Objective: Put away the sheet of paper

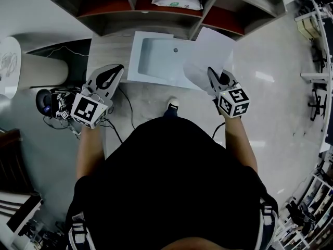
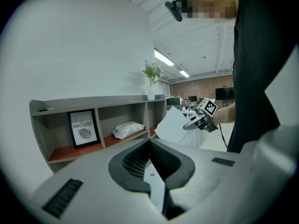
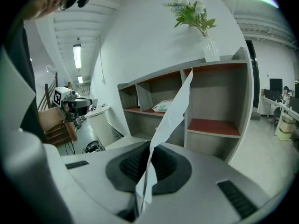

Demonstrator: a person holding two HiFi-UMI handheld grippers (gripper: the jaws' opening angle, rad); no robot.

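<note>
The jaws of the right gripper (image 3: 150, 148) were shut tight on the bottom edge of the sheet of paper (image 3: 174, 113). The paper stood up in the air, near the shelf (image 1: 117, 7) and beside a white tray (image 1: 136, 61) on the worktop (image 1: 109, 51). The jaws of the left gripper (image 2: 149, 144) were closed, with nothing in them.

Head view steeply down; both gripper views near-level, forward; all share shelf (image 1: 104, 7).
</note>
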